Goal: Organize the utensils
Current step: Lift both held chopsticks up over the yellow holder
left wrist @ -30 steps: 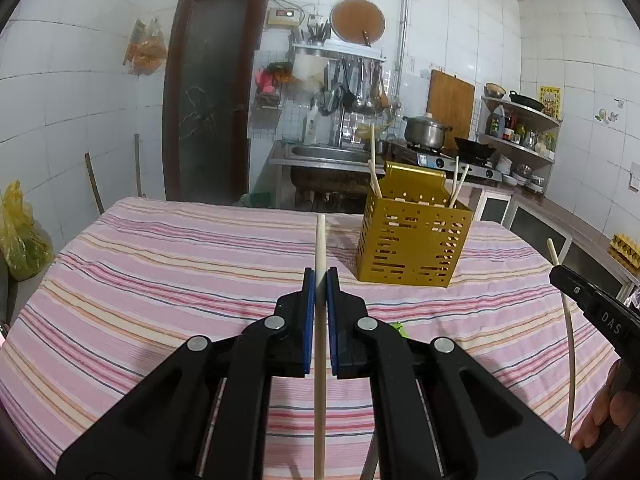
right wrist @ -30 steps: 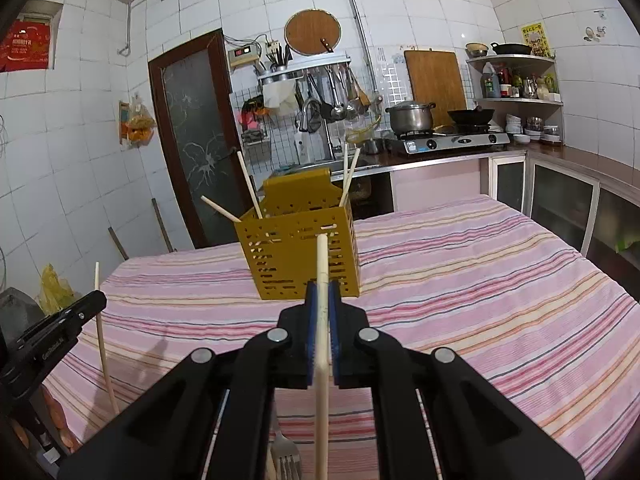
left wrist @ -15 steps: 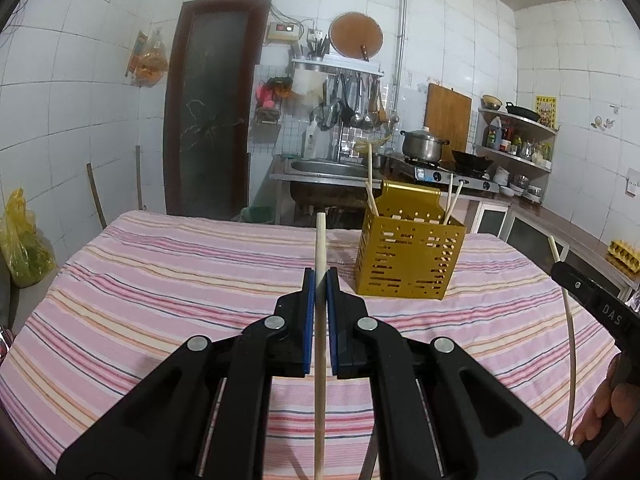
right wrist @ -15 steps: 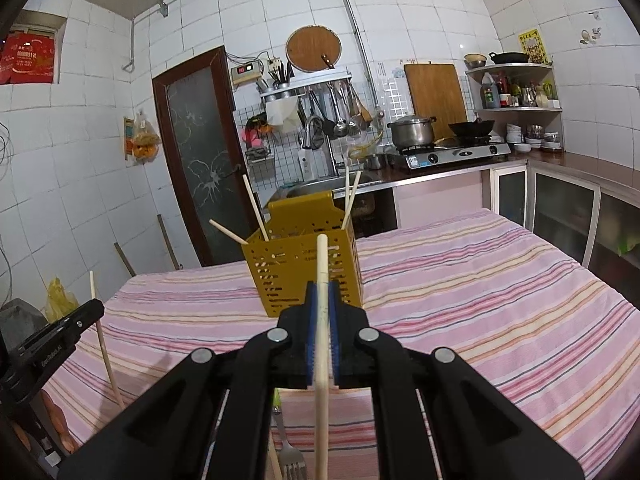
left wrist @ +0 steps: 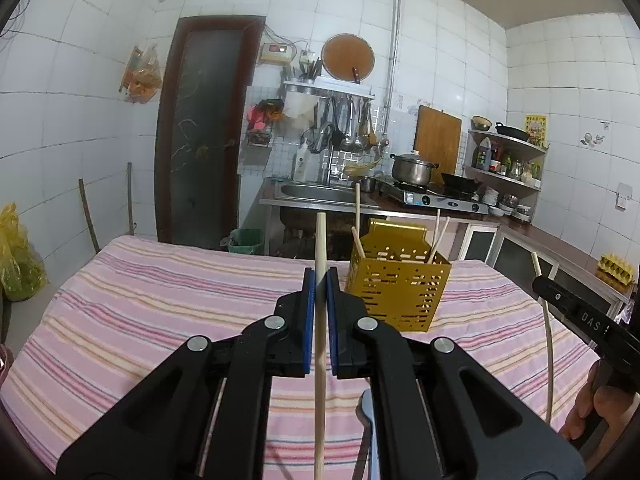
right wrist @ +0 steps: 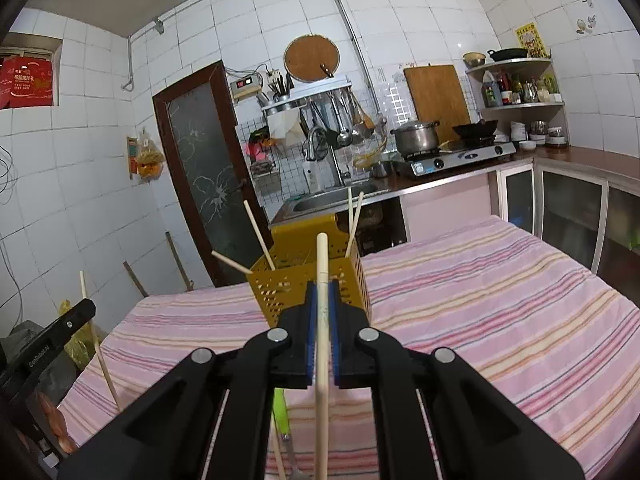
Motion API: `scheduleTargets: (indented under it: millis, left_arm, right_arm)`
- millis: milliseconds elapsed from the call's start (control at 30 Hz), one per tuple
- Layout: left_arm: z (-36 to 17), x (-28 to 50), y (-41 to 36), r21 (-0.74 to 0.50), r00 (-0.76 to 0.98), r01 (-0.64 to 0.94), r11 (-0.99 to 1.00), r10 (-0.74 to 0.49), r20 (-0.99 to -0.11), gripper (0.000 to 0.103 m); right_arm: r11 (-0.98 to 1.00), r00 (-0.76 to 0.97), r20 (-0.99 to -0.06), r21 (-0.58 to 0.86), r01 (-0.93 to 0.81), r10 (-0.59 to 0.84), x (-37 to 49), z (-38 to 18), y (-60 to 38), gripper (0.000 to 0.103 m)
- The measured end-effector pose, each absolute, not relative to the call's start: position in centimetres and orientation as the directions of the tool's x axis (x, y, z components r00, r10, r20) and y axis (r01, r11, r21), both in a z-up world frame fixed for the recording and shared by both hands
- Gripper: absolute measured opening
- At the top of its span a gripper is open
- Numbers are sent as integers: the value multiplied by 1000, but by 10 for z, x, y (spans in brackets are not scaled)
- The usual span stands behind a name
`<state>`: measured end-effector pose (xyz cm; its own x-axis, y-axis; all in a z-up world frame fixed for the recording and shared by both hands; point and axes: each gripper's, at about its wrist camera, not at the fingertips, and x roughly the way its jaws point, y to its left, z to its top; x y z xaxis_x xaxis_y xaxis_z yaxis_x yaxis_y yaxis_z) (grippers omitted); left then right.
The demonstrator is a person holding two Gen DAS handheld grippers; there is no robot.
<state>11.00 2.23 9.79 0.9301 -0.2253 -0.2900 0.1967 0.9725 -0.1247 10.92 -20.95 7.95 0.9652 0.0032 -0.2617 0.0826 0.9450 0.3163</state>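
Left wrist view: looked forward along the left gripper [left wrist: 320, 276], tilted slightly down, its black fingers filling the lower frame close to the lens.
Left view faced: across the striped tablecloth [left wrist: 160, 304] toward the yellow utensil basket [left wrist: 396, 292], with the dark door [left wrist: 204, 128] and tiled kitchen wall far behind.
Right wrist view: looked forward along the right gripper [right wrist: 322, 292], also tilted slightly down, fingers close to the lens.
Right view faced: the same basket [right wrist: 296, 276], nearer and almost straight ahead.
Shared: basket, tablecloth, door, sink counter, stove with steel pot [left wrist: 412, 164].
Cross-sighting: the right gripper appeared at the left view's right edge; the left gripper appeared at the right view's left edge.
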Motion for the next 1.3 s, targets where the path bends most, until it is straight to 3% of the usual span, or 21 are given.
scheduleTargets:
  millis: [567,1033,1300]
  left_arm:
    - [118,159,-11,-120,924,263,957,-286,-255,5]
    - [196,232,-64,-75,947,322,944,-319,48,4]
    - [186,293,-90,-103,946,319,942,-311,90,4]
  right_arm:
    - [959,984,-177,274,70,-21,144,90,-219,6]
    - [987,983,161,148,59,-83,213,183,-211,6]
    - [983,970,225,176,58,-97,262,179,-223,6]
